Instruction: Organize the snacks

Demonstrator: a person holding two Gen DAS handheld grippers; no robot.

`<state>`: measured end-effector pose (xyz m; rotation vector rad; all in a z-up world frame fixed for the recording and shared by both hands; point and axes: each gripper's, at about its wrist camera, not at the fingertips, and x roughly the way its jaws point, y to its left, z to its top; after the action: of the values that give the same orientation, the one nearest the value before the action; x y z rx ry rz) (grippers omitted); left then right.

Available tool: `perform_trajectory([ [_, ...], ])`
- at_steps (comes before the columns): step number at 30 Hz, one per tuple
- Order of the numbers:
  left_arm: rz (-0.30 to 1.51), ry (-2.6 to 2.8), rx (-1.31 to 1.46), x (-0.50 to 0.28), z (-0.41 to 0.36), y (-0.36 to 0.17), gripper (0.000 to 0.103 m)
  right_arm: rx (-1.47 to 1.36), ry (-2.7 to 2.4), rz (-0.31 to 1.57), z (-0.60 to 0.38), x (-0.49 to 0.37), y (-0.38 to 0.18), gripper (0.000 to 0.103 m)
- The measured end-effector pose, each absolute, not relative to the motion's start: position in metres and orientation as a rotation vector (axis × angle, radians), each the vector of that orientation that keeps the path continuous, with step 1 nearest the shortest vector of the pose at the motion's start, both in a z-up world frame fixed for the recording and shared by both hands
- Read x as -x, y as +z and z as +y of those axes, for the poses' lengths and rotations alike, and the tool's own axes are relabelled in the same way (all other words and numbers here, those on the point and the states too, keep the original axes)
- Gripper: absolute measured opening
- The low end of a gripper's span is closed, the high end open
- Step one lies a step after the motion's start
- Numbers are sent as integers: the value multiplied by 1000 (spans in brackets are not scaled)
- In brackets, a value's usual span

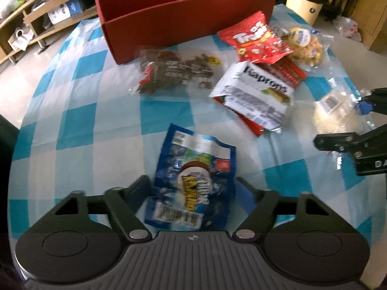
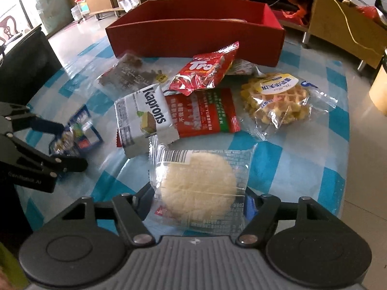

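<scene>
Red box (image 2: 193, 36) at surface's far edge; nearer than it, left claw (image 1: 193, 193) clamps blue snack bag (image 1: 191, 181), right claw (image 2: 198, 198) clamps clear-wrapped round pastry (image 2: 198, 186).

Tablecloth (image 1: 79, 120) under my rig: blue, pale-blue and white checks. Far side, box (image 2: 193, 38) is solid dark red. My left gripper (image 1: 193, 193), black with blue pads, frames a blue candy bag (image 1: 193, 188) with yellow lettering. My right gripper (image 2: 198, 203), same black, frames a pale cream round cake (image 2: 198, 183) in clear wrap. Kaprons pack (image 2: 142, 116): white, black lettering. Waffle (image 2: 278, 101): golden-yellow. Red snack bag (image 2: 205, 72): white letters.
</scene>
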<state>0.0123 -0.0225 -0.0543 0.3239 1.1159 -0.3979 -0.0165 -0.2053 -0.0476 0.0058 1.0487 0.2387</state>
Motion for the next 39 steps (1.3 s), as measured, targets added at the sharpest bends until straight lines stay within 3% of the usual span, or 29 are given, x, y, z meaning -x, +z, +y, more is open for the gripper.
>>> perform_trajectory([
  [39,1009,-433,-29,-35,-20,-2,78,-156,240,918,-221,2,-15,69],
])
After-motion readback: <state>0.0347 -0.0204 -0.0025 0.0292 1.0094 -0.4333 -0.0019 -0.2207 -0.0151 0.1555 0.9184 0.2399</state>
